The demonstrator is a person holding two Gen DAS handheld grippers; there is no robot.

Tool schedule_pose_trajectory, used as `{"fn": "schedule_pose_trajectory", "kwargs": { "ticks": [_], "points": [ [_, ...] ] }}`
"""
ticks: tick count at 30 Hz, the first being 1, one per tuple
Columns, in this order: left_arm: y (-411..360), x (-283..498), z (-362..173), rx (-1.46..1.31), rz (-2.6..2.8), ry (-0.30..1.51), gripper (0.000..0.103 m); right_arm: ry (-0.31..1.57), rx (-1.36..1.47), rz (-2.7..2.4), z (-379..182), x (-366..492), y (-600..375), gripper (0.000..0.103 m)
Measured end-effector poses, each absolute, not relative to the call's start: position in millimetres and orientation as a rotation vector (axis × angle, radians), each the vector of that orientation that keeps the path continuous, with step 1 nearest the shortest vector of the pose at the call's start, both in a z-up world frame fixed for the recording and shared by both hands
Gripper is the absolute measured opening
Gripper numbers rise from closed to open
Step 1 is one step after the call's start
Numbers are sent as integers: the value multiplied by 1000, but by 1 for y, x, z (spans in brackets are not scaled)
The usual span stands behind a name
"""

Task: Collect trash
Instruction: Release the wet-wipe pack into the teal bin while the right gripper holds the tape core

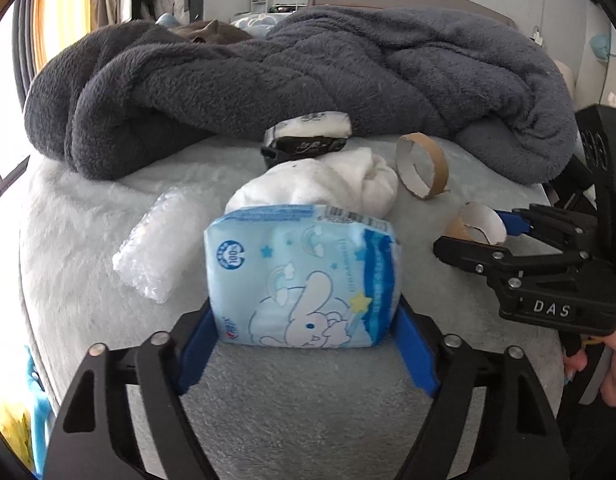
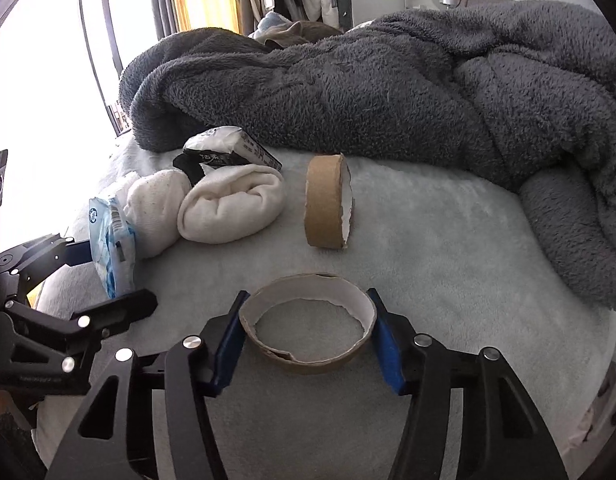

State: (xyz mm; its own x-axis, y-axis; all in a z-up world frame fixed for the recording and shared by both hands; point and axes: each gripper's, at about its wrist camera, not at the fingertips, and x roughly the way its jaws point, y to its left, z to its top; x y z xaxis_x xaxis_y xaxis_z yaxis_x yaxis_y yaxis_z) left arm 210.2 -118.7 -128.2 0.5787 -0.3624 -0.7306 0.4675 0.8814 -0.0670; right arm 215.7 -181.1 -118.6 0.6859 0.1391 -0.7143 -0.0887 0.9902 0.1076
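A blue tissue pack (image 1: 304, 276) with a rabbit print stands upright on the near bed. Left of it lies crumpled bubble wrap (image 1: 150, 242). A black-and-white pack (image 1: 308, 136) lies far, against the blanket. One torn cardboard ring (image 2: 327, 202) stands on edge right of centre; another (image 2: 308, 328) lies nearer.

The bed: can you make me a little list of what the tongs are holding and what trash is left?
left tongs: closed on the blue tissue pack
right tongs: closed on a cardboard ring
still lying there: second cardboard ring, bubble wrap, black-and-white packet
also there: rolled white socks, grey blanket
surface: pale fuzzy bed cover
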Motion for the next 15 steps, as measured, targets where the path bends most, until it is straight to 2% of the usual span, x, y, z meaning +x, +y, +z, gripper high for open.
{"fn": "schedule_pose_trajectory", "kwargs": {
  "ticks": [3, 15],
  "points": [
    [-113, 211, -126, 106, -490, 823, 76, 802, 66, 128, -113, 213, -176, 58],
    [-84, 186, -106, 49, -502, 785, 75, 783, 20, 161, -82, 194, -146, 57]
  ]
}}
